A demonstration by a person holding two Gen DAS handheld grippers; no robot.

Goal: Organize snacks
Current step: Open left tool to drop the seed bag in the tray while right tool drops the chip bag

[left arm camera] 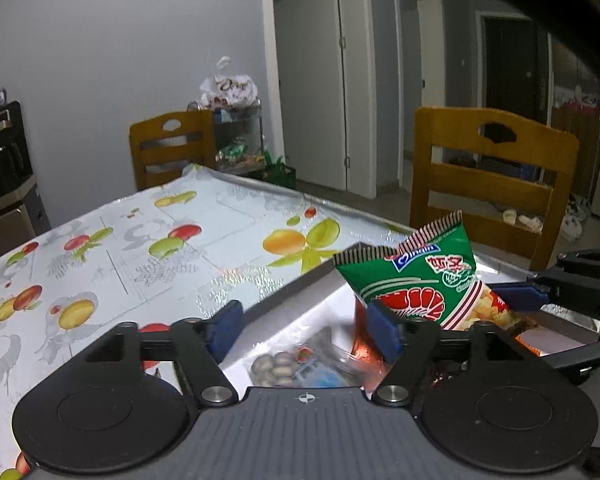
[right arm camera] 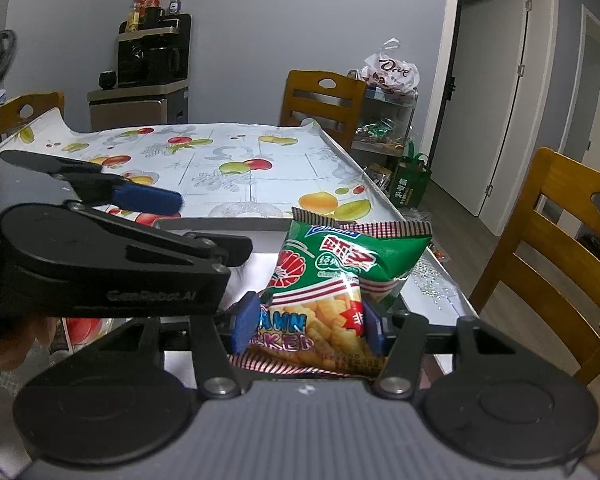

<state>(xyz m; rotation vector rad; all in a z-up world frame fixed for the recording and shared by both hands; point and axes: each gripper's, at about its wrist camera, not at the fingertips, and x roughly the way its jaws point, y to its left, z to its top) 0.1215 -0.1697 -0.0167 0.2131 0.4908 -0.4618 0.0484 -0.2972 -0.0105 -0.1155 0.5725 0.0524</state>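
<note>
A green prawn-cracker bag (right arm camera: pixel 340 280) stands upright between the blue pads of my right gripper (right arm camera: pixel 310 326), which is shut on its lower half. Under it lies a shallow silver box (right arm camera: pixel 220 224) on the fruit-print table. In the left wrist view the same bag (left arm camera: pixel 416 276) sits just right of my left gripper (left arm camera: pixel 305 330), whose jaws stand open over the box (left arm camera: pixel 300 284) with nothing clamped. Inside the box lie a pack of round sweets (left arm camera: pixel 274 368) and an orange wrapper (left arm camera: pixel 360 352). The right gripper's blue pad (left arm camera: pixel 520 296) shows beside the bag.
A fruit-print tablecloth (left arm camera: pixel 140 248) covers the table. Wooden chairs stand at the far end (left arm camera: pixel 168 144) and right side (left arm camera: pixel 492 184). A metal cart (right arm camera: pixel 384 120) holding a white bag, a green bag (right arm camera: pixel 410 184) and a dark cabinet (right arm camera: pixel 148 80) line the wall.
</note>
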